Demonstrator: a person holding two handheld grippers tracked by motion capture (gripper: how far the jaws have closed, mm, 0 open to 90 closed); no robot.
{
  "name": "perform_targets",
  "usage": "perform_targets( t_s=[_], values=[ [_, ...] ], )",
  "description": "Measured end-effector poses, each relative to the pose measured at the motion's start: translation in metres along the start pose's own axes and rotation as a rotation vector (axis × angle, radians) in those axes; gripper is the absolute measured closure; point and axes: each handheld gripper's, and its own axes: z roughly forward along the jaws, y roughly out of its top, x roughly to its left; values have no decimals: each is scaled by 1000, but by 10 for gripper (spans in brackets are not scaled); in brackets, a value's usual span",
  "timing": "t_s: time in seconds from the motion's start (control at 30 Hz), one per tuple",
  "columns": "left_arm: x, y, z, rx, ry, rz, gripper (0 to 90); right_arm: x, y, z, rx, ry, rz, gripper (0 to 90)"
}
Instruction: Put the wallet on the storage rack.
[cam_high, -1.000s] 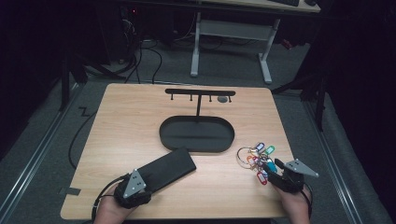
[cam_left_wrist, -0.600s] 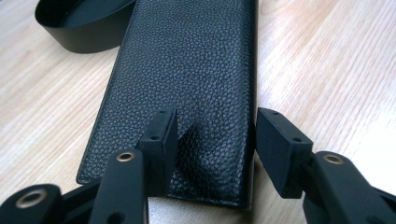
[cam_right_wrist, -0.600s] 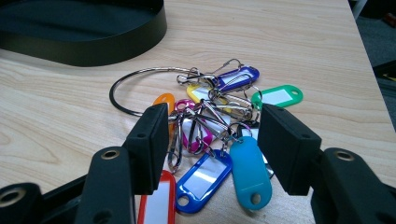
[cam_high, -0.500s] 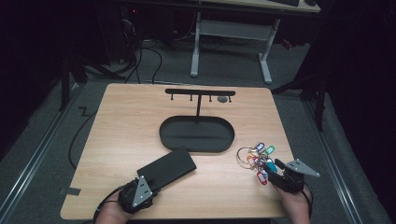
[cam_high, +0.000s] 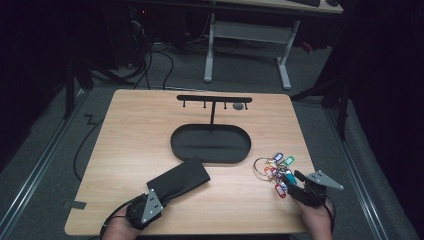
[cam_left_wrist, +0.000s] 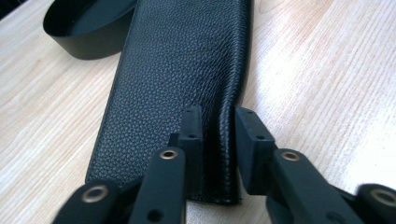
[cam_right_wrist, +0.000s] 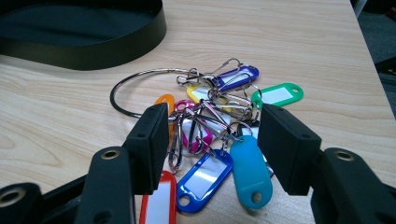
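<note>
The whole surface (cam_high: 150, 130) is taken in from above by the high view, faced forward and down, with the forearms entering at six o'clock. The left gripper view is held very close and low, aimed along its own claw (cam_left_wrist: 218, 128) over a black leather case (cam_left_wrist: 177, 74), the oval tray (cam_left_wrist: 88, 32) caught at eleven o'clock. The right gripper view is likewise set near and low, aimed past its claw (cam_right_wrist: 212, 140) at the key tags (cam_right_wrist: 219, 116). The tray's wall (cam_right_wrist: 93, 51) is shared by all three views.
</note>
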Motion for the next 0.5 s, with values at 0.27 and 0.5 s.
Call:
perform_targets(
  t_s=[0.27,0.5],
  values=[
    [-1,3,-6,-25,16,10,805,-1,0,0,1,3,7,438],
    [7,3,-14,-73,7,-48,817,0,0,1,3,6,5,438]
  ],
)
